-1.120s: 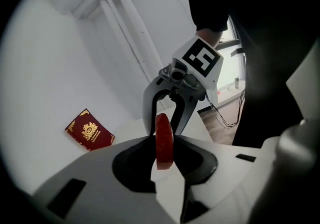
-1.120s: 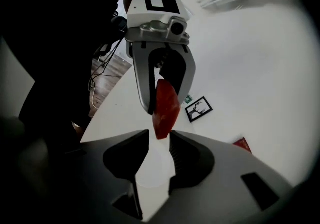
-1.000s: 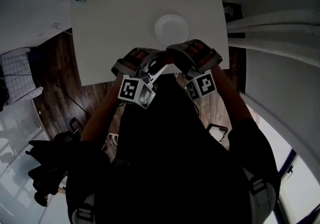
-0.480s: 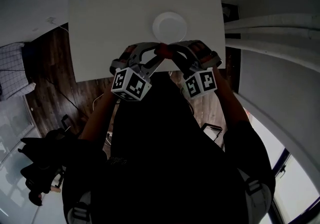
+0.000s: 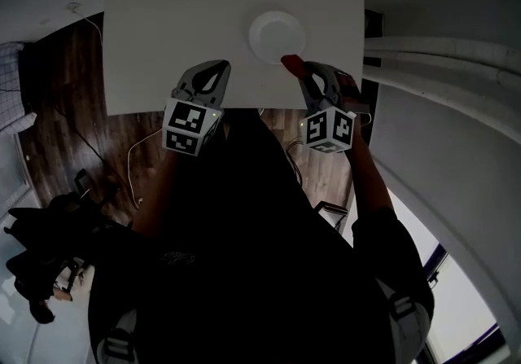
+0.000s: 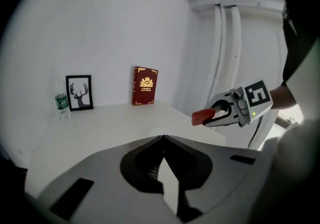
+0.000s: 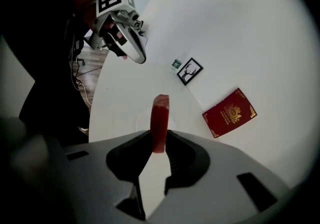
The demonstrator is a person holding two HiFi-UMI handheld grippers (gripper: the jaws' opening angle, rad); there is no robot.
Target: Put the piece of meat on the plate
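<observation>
A white plate rests on the white table, near its front edge. The red piece of meat hangs just beside the plate's near right rim, with my right gripper shut on it. In the right gripper view the meat stands upright between the jaws. My left gripper is shut and empty, off to the plate's left over the table's front edge. From the left gripper view, its jaws meet with nothing between them, and the right gripper shows with the meat in it.
A red book, a framed deer picture and a small water bottle stand at the table's far side. White pipes run along the wall on the right. Dark wooden floor lies to the left.
Both grippers were together at the meat by the table's front edge. The left one has let go, swung away to the left and shut. The right one keeps the meat, nearer the plate.
</observation>
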